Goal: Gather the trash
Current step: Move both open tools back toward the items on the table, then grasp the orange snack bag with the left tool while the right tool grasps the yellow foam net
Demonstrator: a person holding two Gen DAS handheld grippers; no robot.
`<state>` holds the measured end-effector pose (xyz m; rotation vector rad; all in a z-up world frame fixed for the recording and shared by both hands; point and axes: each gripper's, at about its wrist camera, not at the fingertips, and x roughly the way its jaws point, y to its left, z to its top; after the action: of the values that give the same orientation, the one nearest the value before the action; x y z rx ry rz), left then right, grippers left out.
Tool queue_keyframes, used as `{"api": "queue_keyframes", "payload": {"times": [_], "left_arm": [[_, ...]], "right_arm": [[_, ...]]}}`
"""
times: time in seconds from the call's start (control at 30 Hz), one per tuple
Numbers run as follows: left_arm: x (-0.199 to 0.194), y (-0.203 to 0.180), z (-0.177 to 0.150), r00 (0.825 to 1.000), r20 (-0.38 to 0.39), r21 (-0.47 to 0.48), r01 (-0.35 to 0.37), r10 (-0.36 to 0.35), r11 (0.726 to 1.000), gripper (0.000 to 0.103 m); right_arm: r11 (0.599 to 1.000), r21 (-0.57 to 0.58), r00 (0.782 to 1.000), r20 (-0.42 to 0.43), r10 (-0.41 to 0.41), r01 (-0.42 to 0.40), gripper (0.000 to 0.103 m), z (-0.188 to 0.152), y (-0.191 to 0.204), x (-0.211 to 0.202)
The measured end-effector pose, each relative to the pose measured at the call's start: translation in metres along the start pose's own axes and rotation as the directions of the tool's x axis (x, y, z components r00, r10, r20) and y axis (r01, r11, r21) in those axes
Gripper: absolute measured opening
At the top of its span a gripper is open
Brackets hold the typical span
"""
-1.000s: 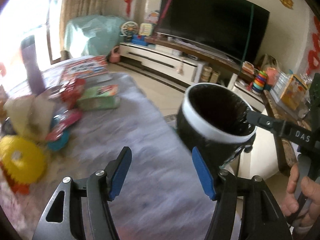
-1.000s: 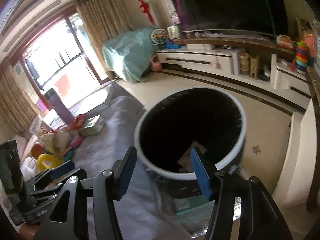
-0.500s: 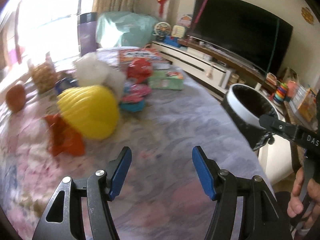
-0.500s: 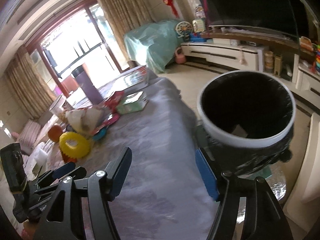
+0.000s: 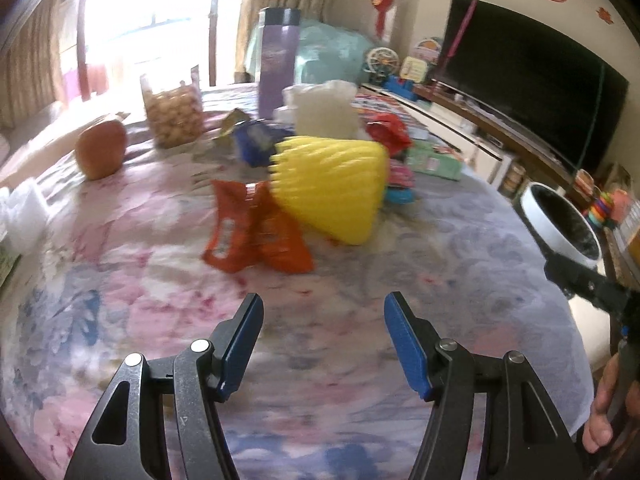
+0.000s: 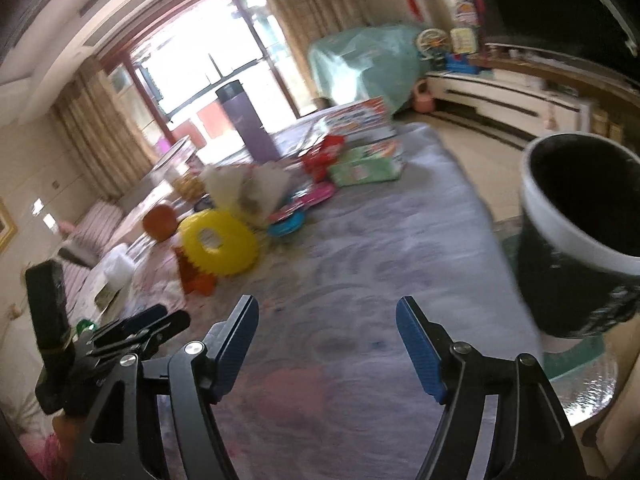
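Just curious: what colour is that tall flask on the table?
Purple; the flask shows best in the right wrist view.

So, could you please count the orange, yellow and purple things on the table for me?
Orange: 2, the wrapper and the round fruit
Yellow: 1, the ridged plastic toy
Purple: 1, the tall flask
Total: 4

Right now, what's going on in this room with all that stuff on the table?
A person is collecting trash with a handheld gripper in each hand. The left gripper is open and holds nothing; it points at an orange wrapper lying beside a yellow ridged toy on the table. The right gripper is also empty, its jaws opening. The black bin with a white rim stands off the table's edge.
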<state>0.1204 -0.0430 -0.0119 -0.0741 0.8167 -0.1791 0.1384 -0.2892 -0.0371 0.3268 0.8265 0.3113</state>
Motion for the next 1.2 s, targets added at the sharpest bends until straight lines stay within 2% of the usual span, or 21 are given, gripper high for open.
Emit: {"api": "queue_keyframes", "payload": {"times": [0.37,0.77,0.93,1.03,1.1,1.13,1.17,1.2], "left_arm": [[0.005,0.026,0.014,0.999,-0.002,-0.045,-0.044,0.044,0.998,0.063],[0.042,0.052,0.041,1.0,-0.019,-0.041,-0.007,0.006,0.999,0.063],[0.062,0.055,0.047,0.999,-0.042,-0.029,0.013,-0.014,0.999,0.062],[0.077,0.058,0.051,0.997,-0.062,-0.036,0.036,-0.038,0.999,0.059],[0.084,0.059,0.053,0.996,-0.073,-0.03,0.049,-0.052,0.998,0.042],[0.086,0.058,0.055,0.996,-0.07,-0.023,0.052,-0.054,0.998,0.04],[0.086,0.058,0.056,0.996,-0.063,-0.016,0.055,-0.056,0.998,0.031],[0.086,0.057,0.057,0.997,-0.057,-0.009,0.056,-0.056,0.998,0.022]], "right_arm": [[0.996,-0.074,0.997,-0.048,0.053,-0.056,0.073,0.002,0.037,0.035],[0.981,-0.144,0.99,-0.084,0.117,-0.128,0.073,0.026,0.068,0.085],[0.976,-0.171,0.988,-0.102,0.117,-0.133,0.072,0.04,0.072,0.112],[0.974,-0.187,0.987,-0.116,0.111,-0.131,0.068,0.045,0.073,0.127],[0.971,-0.191,0.984,-0.129,0.121,-0.144,0.052,0.047,0.075,0.136],[0.97,-0.195,0.983,-0.137,0.12,-0.145,0.033,0.047,0.076,0.14],[0.97,-0.199,0.983,-0.147,0.114,-0.142,0.016,0.047,0.077,0.143],[0.969,-0.201,0.982,-0.151,0.112,-0.142,0.015,0.047,0.078,0.144]]}}
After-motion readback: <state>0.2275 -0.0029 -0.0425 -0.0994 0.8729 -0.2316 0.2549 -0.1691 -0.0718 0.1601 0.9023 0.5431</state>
